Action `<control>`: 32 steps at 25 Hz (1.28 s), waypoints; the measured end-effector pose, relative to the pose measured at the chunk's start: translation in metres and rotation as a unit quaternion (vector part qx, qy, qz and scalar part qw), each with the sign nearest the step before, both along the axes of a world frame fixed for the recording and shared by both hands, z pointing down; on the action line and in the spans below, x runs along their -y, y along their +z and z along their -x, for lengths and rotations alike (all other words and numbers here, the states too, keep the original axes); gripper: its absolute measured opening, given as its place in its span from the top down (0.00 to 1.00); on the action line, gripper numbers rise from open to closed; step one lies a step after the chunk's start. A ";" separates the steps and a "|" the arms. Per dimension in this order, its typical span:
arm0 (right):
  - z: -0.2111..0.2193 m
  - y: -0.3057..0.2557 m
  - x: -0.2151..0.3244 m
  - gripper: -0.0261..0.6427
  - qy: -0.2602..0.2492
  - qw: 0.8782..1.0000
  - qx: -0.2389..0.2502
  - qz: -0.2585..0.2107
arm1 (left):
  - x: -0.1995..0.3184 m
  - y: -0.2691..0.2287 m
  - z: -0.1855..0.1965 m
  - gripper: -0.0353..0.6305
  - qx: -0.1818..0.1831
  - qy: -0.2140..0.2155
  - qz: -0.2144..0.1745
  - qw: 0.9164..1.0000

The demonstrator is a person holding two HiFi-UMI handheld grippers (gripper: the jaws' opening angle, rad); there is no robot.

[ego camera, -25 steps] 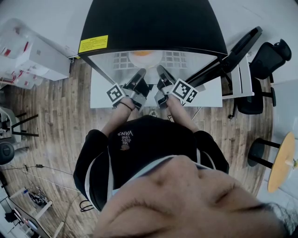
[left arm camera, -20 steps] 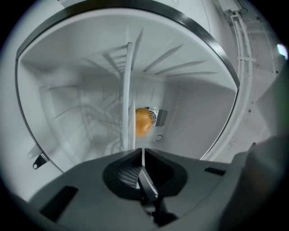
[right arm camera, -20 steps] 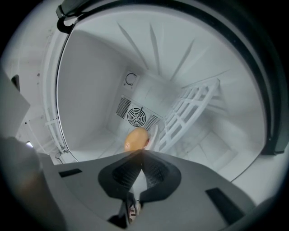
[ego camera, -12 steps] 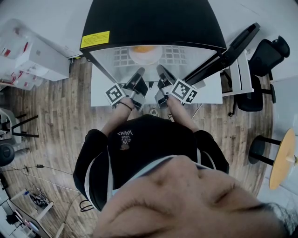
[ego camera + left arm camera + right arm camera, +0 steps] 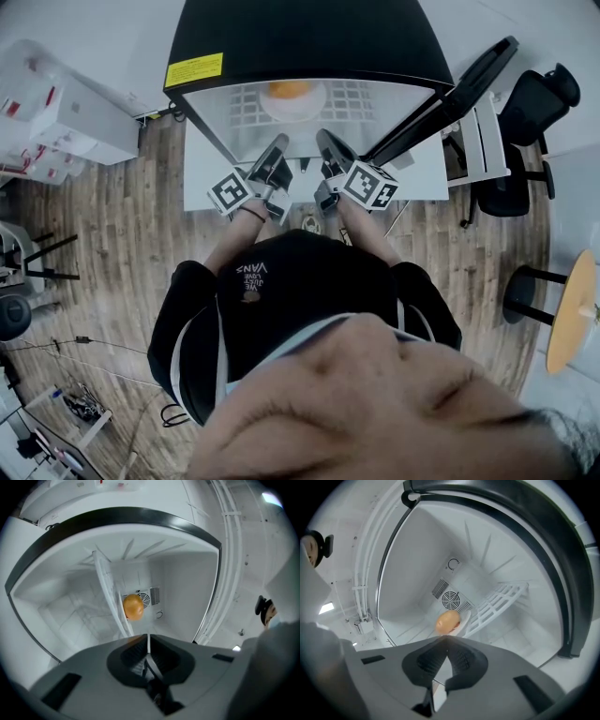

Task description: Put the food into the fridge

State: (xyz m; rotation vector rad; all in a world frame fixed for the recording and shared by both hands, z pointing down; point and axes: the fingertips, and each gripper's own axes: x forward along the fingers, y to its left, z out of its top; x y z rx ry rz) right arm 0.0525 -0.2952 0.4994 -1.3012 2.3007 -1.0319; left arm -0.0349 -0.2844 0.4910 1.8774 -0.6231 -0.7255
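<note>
Food [image 5: 291,90], round and orange, already inside the fridge [image 5: 300,37]. Sits on a white plate [image 5: 465,619] on the wire shelf [image 5: 499,603], toward the shelf's back edge and about midway between its side edges, just in front of the round fan grille [image 5: 451,600] in the back wall. Touches nothing but the plate, as far as visible.

Left gripper [image 5: 148,640]: jaws pressed together, nothing between them. Right gripper [image 5: 445,641]: the same, jaws closed tip to tip and empty. Both held side by side at the open front of the fridge, pointing in at the food and well apart from it.

Judged from that, looks done as to the main step: food placed on the shelf, nothing carried in either pair of jaws, no other food visible outside the fridge in any view. Probably left to do: swinging the open door [image 5: 459,98], standing out at the right of the fridge, back shut. Cannot tell whether further items wait out of view.
</note>
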 end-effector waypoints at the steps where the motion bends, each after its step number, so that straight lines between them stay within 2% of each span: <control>1: 0.000 0.000 -0.002 0.94 0.001 1.000 -0.001 0.000 | -0.002 0.000 0.000 0.91 0.002 0.001 -0.001 1.000; 7: 0.000 0.002 -0.013 0.94 0.006 1.000 -0.012 -0.002 | -0.010 0.004 0.003 0.91 0.038 0.007 -0.024 0.999; 10: 0.002 0.002 -0.017 0.94 0.010 1.000 -0.019 -0.006 | -0.016 0.003 0.002 0.90 0.043 0.015 -0.022 0.999; 16: 0.006 -0.001 -0.028 0.94 0.015 0.999 -0.039 -0.018 | -0.027 0.002 0.005 0.91 0.071 0.027 -0.042 0.996; 21: 0.010 -0.001 -0.037 0.94 0.021 0.998 -0.053 -0.026 | -0.035 0.002 0.011 0.90 0.134 0.039 -0.084 0.987; 32: 0.018 0.002 -0.058 0.94 0.034 0.995 -0.088 -0.037 | -0.054 0.008 0.027 0.90 0.208 0.041 -0.125 0.969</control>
